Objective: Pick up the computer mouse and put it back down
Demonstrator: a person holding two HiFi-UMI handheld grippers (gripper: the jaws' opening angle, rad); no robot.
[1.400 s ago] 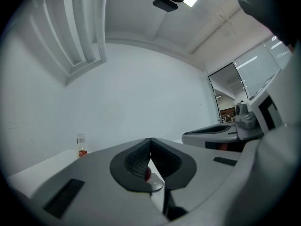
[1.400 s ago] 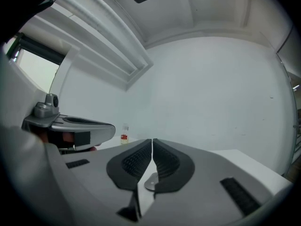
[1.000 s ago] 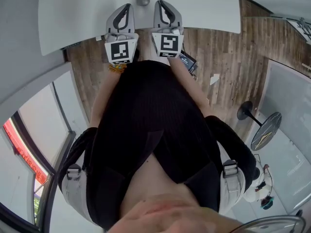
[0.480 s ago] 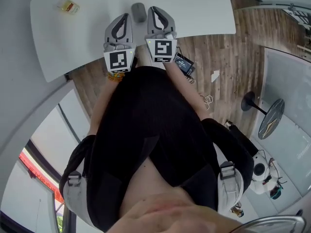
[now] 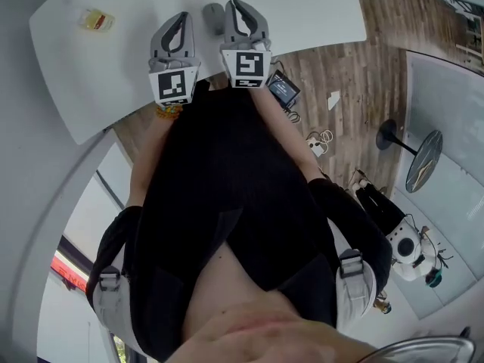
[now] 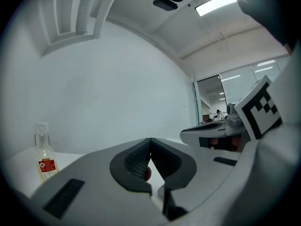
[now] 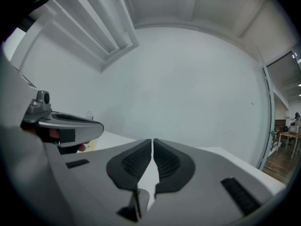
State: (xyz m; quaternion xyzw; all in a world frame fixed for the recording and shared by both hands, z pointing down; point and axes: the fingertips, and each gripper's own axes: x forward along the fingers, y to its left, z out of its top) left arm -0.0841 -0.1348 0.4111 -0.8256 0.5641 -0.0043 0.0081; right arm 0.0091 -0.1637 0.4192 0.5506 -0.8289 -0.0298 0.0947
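Left gripper view, bottle, red label unreadable, left gripper, right gripper clenched empty

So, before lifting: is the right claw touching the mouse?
Cannot tell. Head view: the mouse sits beside the right claw, its edge hidden; the right gripper view shows no mouse.

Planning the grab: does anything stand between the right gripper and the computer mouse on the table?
Nothing visible does. In the head view the computer mouse lies on the white table close beside the right gripper, on the side toward the left gripper. The small bottle stands far off to the left, out of the way.
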